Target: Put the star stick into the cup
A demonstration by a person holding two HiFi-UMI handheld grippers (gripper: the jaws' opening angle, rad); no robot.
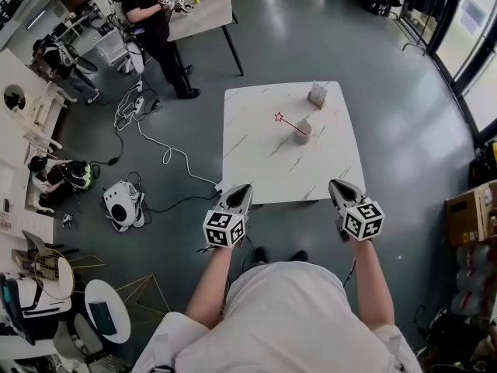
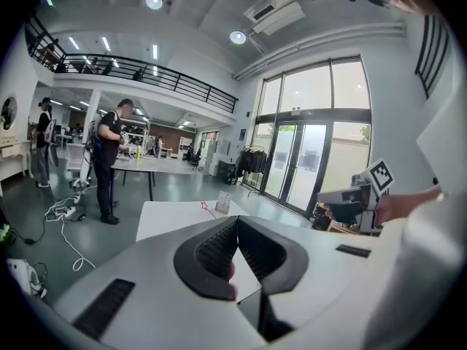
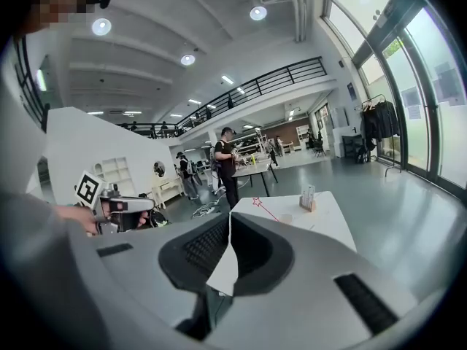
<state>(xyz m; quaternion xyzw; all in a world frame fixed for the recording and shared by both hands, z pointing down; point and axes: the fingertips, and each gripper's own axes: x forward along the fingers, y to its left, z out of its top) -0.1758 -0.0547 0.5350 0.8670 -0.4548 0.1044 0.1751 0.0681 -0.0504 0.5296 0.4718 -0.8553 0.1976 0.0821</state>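
Observation:
A thin red star stick (image 1: 286, 121) leans out of a small tan cup (image 1: 303, 131) on the white marble table (image 1: 264, 162), with its star end up and to the left. My left gripper (image 1: 241, 187) and right gripper (image 1: 335, 183) hover side by side at the table's near edge, well short of the cup. Both are shut and empty. In the left gripper view the jaws (image 2: 237, 222) meet with nothing between them. The right gripper view shows the same (image 3: 230, 217), with the star (image 3: 257, 202) and the cup (image 3: 286, 218) far ahead.
A small clear holder with cards (image 1: 317, 94) stands at the table's far edge. On the floor to the left lie cables (image 1: 167, 155) and a white device (image 1: 123, 203). A person (image 1: 151, 22) stands at another table further back. Cardboard boxes (image 1: 469, 213) sit at the right.

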